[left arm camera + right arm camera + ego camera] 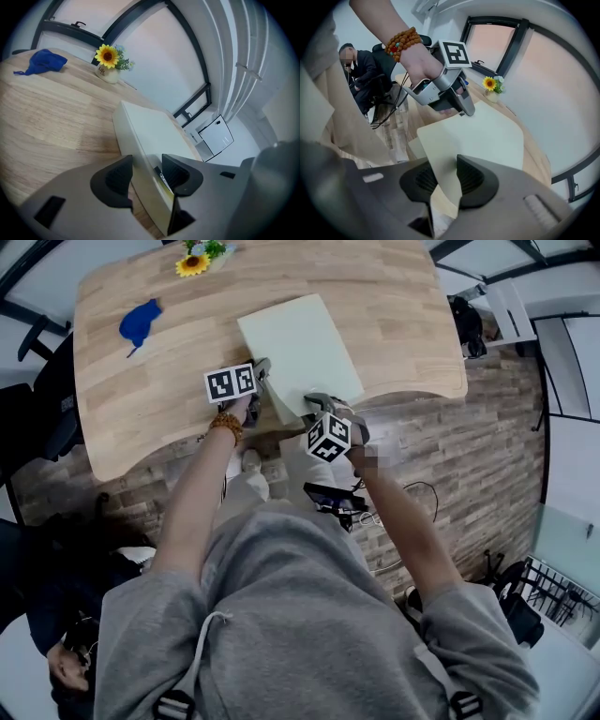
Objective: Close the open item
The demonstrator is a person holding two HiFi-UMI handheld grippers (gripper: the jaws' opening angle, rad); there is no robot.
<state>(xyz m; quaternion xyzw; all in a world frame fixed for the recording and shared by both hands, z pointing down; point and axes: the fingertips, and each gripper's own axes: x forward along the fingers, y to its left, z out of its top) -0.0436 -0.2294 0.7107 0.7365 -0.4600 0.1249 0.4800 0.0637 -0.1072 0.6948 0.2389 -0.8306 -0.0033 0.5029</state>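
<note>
Currently the book [300,348] lies at the near edge of the bench [394,315]. The left hand-held gripper [147,171] pinches its thick side, and the right hand-held gripper [443,176] is spread loosely around the cover corner. That slack cover could slip out, or a tug could drag the book off.

A pale wood table [394,324] with rounded corners carried 3 things. A cream book [298,348] lay near the middle, skewed to the table's edges, with its near end reaching the near edge. A crumpled blue cloth [139,322] lay well apart from the book, toward the left end in the head view. Near the far edge stood 1 small white pot [108,75] holding a sunflower [107,56] and some greenery, apart from both cloth and book. The top was made of joined planks, their grain running along its length.
</note>
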